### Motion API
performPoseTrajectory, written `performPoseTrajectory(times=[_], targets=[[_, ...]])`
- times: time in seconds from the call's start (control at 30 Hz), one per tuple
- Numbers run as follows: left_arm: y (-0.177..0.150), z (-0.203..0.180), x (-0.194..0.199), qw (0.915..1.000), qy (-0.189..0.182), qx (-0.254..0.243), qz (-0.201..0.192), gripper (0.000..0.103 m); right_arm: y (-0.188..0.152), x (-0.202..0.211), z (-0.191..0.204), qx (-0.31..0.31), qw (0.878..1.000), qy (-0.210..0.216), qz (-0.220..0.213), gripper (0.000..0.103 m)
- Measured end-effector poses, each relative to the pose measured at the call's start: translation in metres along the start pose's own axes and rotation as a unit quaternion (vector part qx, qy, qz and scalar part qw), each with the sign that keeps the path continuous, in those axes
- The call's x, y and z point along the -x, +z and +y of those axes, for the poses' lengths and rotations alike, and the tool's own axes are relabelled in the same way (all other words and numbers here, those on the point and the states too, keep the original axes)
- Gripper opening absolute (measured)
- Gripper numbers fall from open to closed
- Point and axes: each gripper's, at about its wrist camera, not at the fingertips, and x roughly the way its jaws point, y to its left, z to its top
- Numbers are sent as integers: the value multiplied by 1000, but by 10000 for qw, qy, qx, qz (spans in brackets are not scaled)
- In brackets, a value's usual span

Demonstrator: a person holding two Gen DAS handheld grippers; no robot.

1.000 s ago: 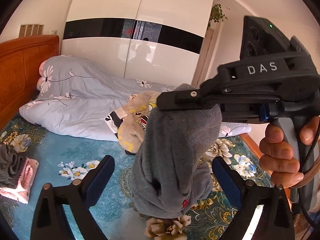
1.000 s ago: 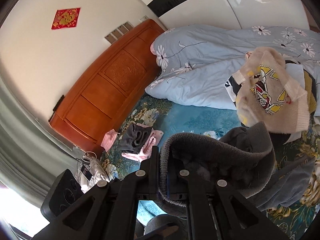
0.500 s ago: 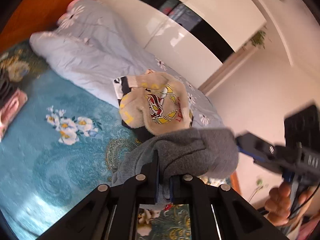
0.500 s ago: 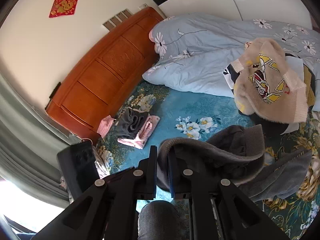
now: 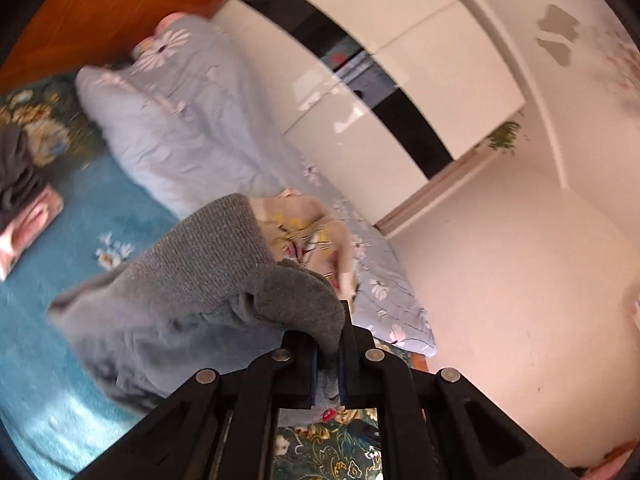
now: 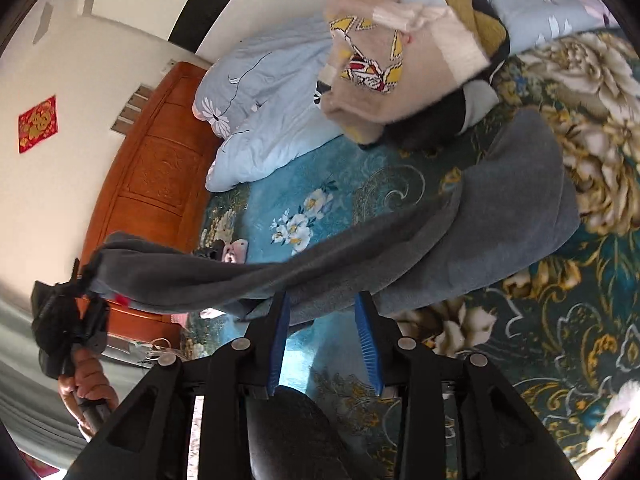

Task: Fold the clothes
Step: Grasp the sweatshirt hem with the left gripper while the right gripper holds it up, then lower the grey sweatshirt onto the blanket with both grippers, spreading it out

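Left wrist view: my left claw (image 5: 329, 354) is clamped tight on a fold of the grey garment (image 5: 192, 280), which bunches up in front of it above the teal floral bedspread (image 5: 48, 360). Behind lie the pale blue duvet (image 5: 188, 140) and a cream patterned sweater (image 5: 308, 232).

Right wrist view: my right claw (image 6: 324, 320) is opening, its blue pads clear of the cloth. The grey garment (image 6: 500, 232) stretches from the bedspread (image 6: 560, 360) up to my left claw (image 6: 86, 280), held by my hand (image 6: 86, 376).
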Motion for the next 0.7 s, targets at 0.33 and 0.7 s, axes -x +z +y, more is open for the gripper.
performPoseTrajectory(times=[0.33,0.7], targets=[[15,-41,30,9973,-302,-675,25,7,25,-48,-31,-1718,9808,880,-291,48],[17,-14,40,9960,83,-879,152,7,58,-124,-56,-2604,9649,21,330,48]])
